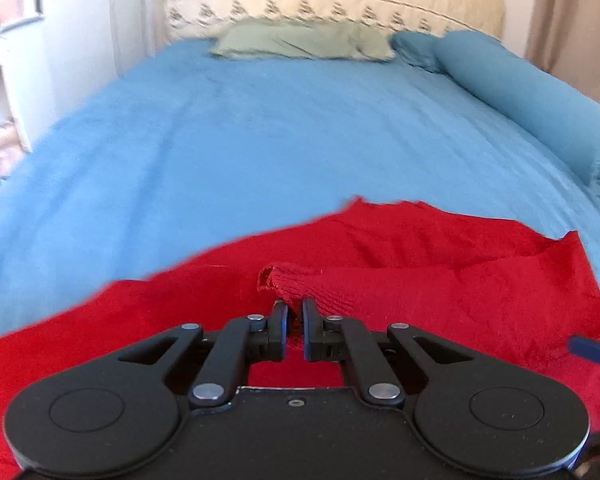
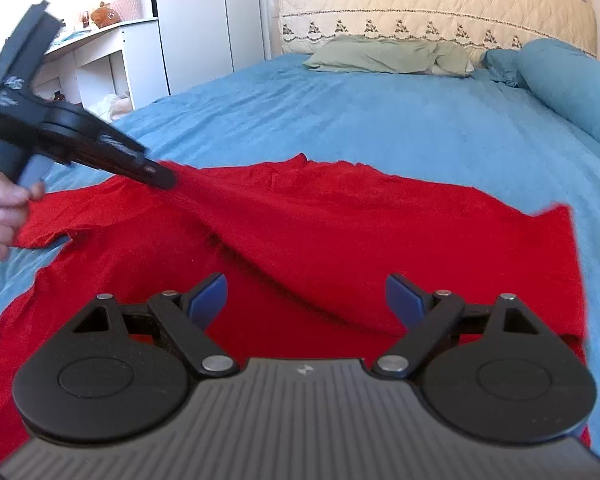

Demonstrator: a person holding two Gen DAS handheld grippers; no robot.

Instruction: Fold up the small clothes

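Left gripper (image 1: 295, 320), black with two narrow fingers, is pinched on a ribbed cuff of the red knitted garment (image 2: 340, 240), the sleeve end bunched just ahead of its fingertips; its jaws stand nearly together with a fold of cloth between them. In the right wrist view the same tool (image 2: 156, 174) reaches in from the left side and its tip meets the garment's far left portion, lifting a ridge of fabric there.

Right gripper (image 2: 306, 300) hangs spread wide, blue pads well apart, holding nothing, directly above the near middle of the garment.

That red garment lies spread on the light blue bedspread (image 1: 260, 128), its long axis running roughly left to right across both views, with the near edge under the tools and the far edge towards the pale green pillow (image 2: 380, 56). The right-hand edge, possibly a hem or a second sleeve since blur makes it hard to say, lies off to the right of the open tool, nearer to it than to the left one. Judging by this, the held sleeve wants carrying rightwards across the body.
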